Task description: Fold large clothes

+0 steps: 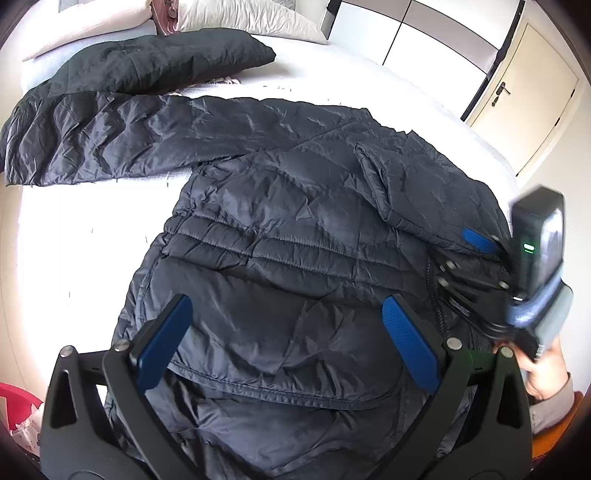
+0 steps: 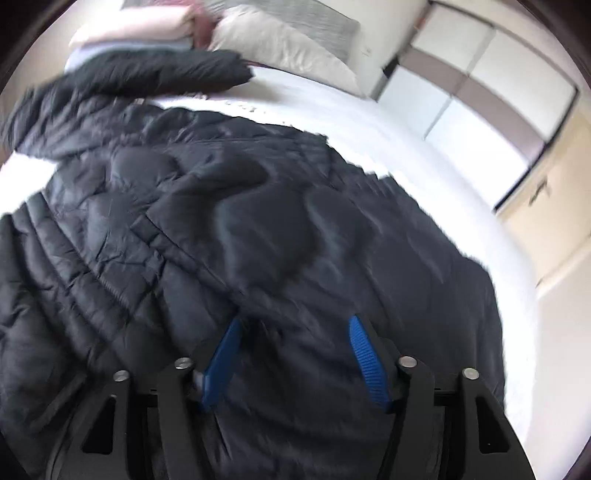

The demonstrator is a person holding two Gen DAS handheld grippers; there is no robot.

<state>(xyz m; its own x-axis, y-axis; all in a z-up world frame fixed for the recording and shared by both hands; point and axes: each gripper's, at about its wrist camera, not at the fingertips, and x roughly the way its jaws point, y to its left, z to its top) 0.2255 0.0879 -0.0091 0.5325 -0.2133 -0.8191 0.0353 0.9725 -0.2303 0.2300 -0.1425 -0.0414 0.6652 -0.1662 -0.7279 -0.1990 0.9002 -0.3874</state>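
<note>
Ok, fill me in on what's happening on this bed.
A person is folding a dark navy quilted puffer jacket spread on the white bed. One sleeve stretches out to the side, unfolded, while the other side is already folded over the body. The left hand-held gripper hovers open above the jacket's lower part. The right hand-held gripper is over the folded side, jaws apart, not gripping the fabric. A second black garment lies near the pillows.
</note>
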